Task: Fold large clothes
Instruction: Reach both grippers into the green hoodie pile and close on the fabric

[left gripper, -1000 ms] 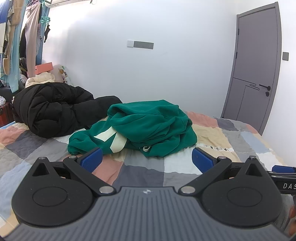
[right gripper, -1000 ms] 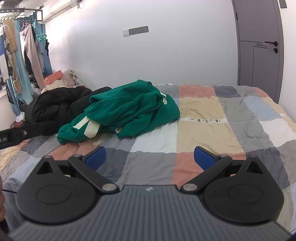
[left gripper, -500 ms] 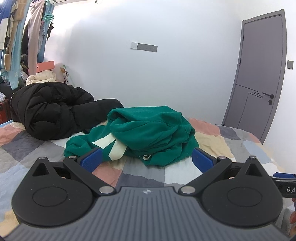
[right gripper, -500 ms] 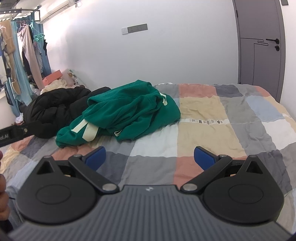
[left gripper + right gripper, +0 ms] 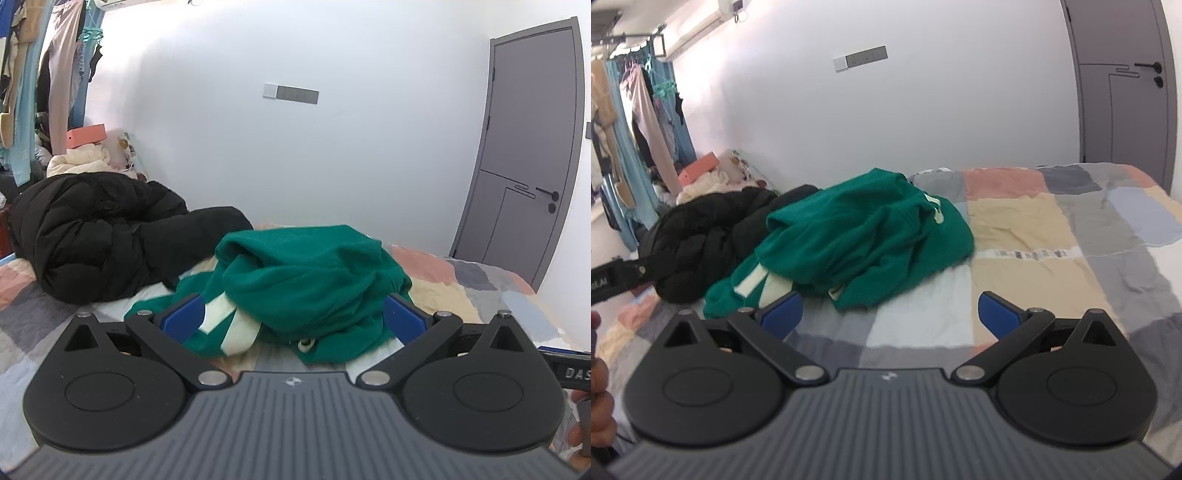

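Observation:
A crumpled green garment (image 5: pixel 314 288) (image 5: pixel 864 240) with cream stripes lies in a heap on the patchwork bed cover (image 5: pixel 1052 229). My left gripper (image 5: pixel 293 319) is open, its blue pads spread wide just in front of the heap's near edge, with nothing between them. My right gripper (image 5: pixel 890 314) is also open and empty, low over the cover, a short way in front of the heap's right part. The other gripper's strap (image 5: pixel 617 277) shows at the left edge of the right wrist view.
A bulky black padded coat (image 5: pixel 103 229) (image 5: pixel 698 236) lies rolled up left of the green heap, touching it. Clothes hang on a rack (image 5: pixel 44 74) at far left. A grey door (image 5: pixel 528 147) stands at right. A white wall lies behind the bed.
Both grippers have moved forward towards the green heap, which now looms larger. The left gripper has dropped lower, so its pads now overlap the heap's near edge. Both stayed open.

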`<state>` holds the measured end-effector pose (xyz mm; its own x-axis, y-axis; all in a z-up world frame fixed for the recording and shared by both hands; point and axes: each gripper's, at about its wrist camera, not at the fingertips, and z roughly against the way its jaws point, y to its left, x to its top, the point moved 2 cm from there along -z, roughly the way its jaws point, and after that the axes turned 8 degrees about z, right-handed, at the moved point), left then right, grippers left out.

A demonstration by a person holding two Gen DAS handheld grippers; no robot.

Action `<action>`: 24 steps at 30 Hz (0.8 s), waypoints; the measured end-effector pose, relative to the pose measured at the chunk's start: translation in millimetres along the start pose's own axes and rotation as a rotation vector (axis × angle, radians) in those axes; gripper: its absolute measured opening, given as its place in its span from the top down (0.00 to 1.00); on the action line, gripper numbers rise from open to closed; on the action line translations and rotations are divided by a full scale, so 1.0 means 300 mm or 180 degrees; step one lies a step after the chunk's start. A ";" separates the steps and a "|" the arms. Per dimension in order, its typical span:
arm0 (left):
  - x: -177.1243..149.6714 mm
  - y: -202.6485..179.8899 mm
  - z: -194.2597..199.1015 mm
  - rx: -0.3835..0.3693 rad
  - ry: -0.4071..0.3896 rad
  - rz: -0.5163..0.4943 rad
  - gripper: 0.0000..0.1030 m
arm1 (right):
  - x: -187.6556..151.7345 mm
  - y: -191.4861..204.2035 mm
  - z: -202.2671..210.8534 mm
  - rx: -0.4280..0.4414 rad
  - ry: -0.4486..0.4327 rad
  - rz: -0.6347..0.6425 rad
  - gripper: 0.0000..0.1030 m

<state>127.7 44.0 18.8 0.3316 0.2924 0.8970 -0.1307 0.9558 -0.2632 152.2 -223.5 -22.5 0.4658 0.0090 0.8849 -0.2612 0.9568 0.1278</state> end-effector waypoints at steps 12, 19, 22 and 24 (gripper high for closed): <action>0.032 0.060 -0.498 -0.0054 0.0075 0.0301 0.00 | 0.100 -0.004 -0.456 0.0044 0.0027 -0.0181 0.00; -0.089 0.146 -0.771 0.0005 0.0185 0.0216 0.00 | 0.047 -0.081 -0.679 0.0208 -0.0150 -0.0485 0.00; -0.122 0.207 -0.864 0.0071 0.0168 0.0334 0.00 | 0.037 -0.097 -0.763 0.0309 -0.0209 -0.0502 0.06; -0.147 0.236 -0.899 0.0042 0.0050 0.0359 0.02 | 0.023 -0.113 -0.808 0.0336 -0.0250 -0.0605 0.10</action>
<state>356.0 106.9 -135.2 0.3288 0.3985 0.8562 -0.1802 0.9164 -0.3573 369.4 -185.5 -129.3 0.4490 -0.1951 0.8720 -0.2640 0.9034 0.3380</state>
